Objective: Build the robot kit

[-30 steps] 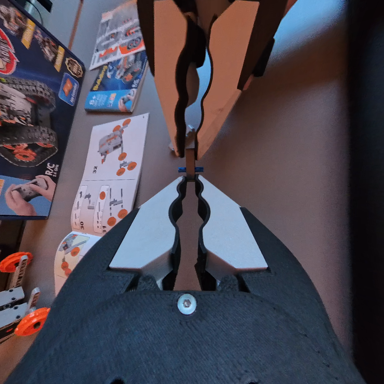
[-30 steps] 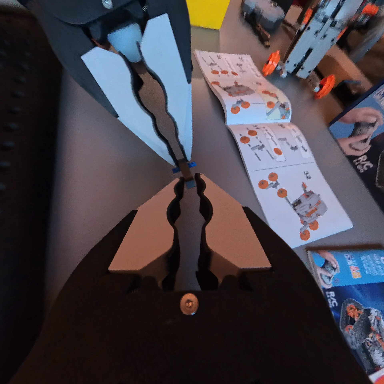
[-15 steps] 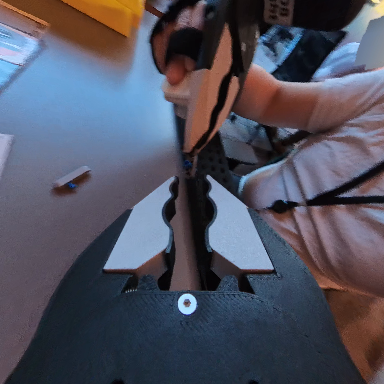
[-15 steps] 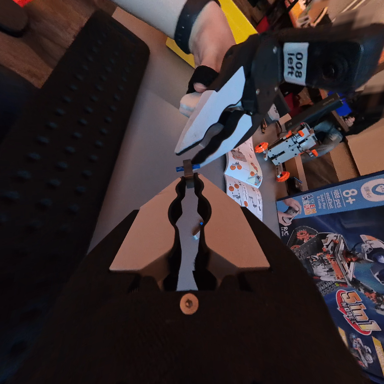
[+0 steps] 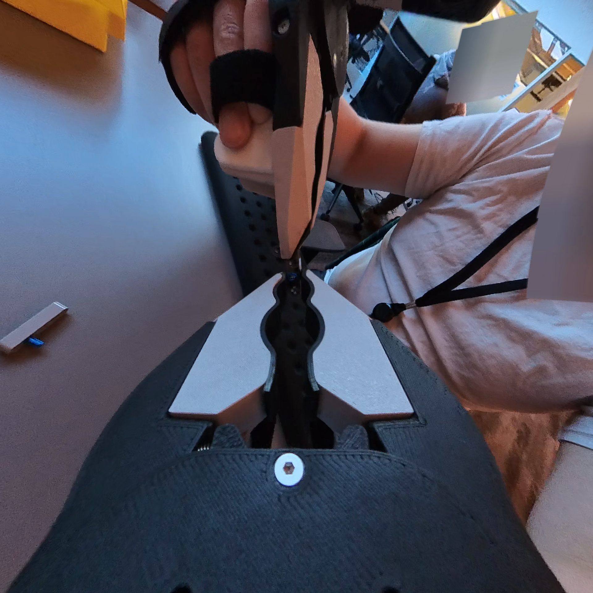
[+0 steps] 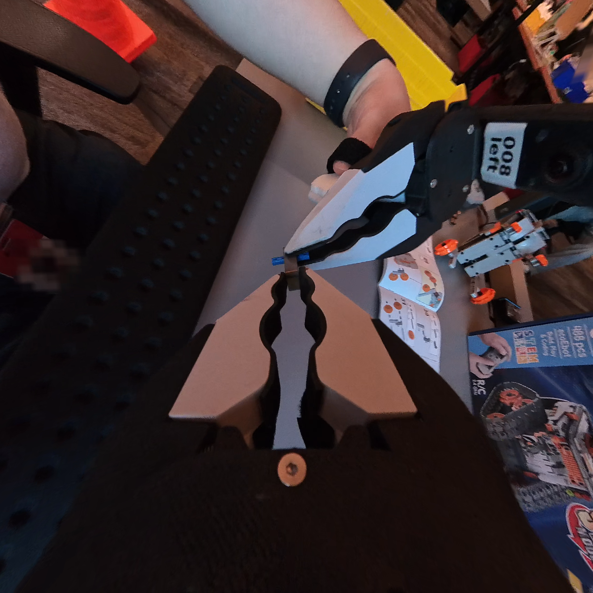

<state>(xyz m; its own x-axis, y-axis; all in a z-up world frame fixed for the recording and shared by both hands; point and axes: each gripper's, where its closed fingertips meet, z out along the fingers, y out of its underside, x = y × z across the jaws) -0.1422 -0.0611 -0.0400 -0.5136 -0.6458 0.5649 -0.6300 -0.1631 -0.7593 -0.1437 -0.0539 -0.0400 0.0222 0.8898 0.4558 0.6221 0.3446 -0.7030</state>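
The left gripper point(image 5: 292, 275) is closed narrowly on a blue pin point(image 6: 277, 261), and the right gripper point(image 6: 292, 278) is clenched on the lower end of a small grey beam point(image 6: 292, 284). The pin goes across the upper end of this beam. The tips of both grippers nearly touch, and the piece is held in the air between them.

One second ago the two grippers pointed down at the table point(image 5: 112, 192), with the open booklet point(image 6: 410, 327) beside them. Now we see them lifted and turned toward the person, with a black perforated chair point(image 6: 160, 224) behind the piece. Half a second ago the left gripper stood just above the pin; now its tips are on it.

The right hand point(image 5: 231, 80) comes from above in the left wrist view. Its fingers are curled around the handle and a black strap lies over them. The left hand point(image 6: 362, 106) reaches in from the upper right of the right wrist view, wrist bent, with a dark band on the wrist.

On the table lies a large dark blue box point(image 6: 529, 401), the booklet beside it. A grey model with orange wheels point(image 6: 500, 244) stands farther off. A second grey beam point(image 5: 33, 322), with a blue pin in it, lies well apart from the grippers.
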